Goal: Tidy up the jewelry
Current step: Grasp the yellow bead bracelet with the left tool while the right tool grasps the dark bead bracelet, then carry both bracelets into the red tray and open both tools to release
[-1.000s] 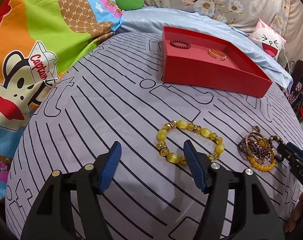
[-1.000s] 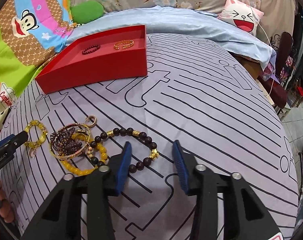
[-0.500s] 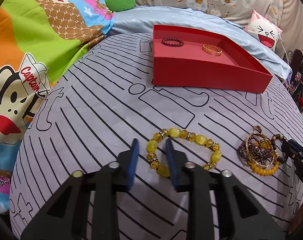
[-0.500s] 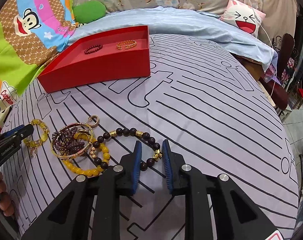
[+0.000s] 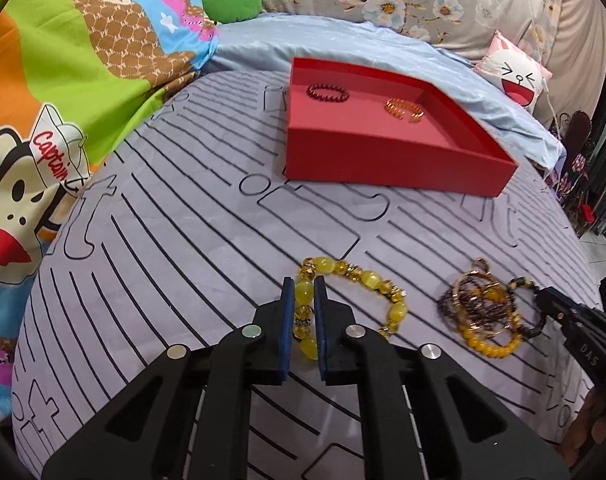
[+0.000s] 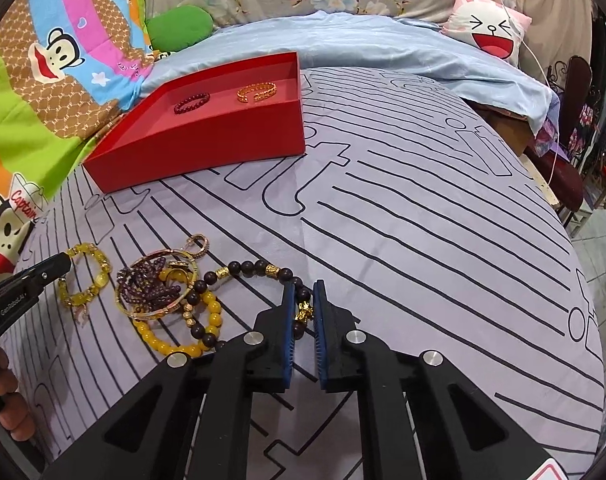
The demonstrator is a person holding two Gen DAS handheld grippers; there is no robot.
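My left gripper (image 5: 301, 284) is shut on the yellow bead bracelet (image 5: 367, 280), which lies on the striped grey cloth (image 5: 183, 248). My right gripper (image 6: 303, 288) is shut on the dark bead bracelet (image 6: 259, 269) at its gold charm. A tangled pile of bracelets (image 6: 163, 288) lies between the two; it also shows in the left wrist view (image 5: 483, 304). The red tray (image 5: 383, 156) stands farther back and holds a dark red bead bracelet (image 5: 328, 92) and a gold bangle (image 5: 403, 107).
A cartoon-print blanket (image 5: 63, 80) lies to the left, a light blue sheet (image 6: 363, 48) behind the tray, and a rabbit-face pillow (image 6: 491, 28) at the back right. The bed's right edge drops off to chairs and floor (image 6: 575, 184).
Both grippers moved forward and closed: the left one onto the yellow bead bracelet, the right one onto the dark bead bracelet.
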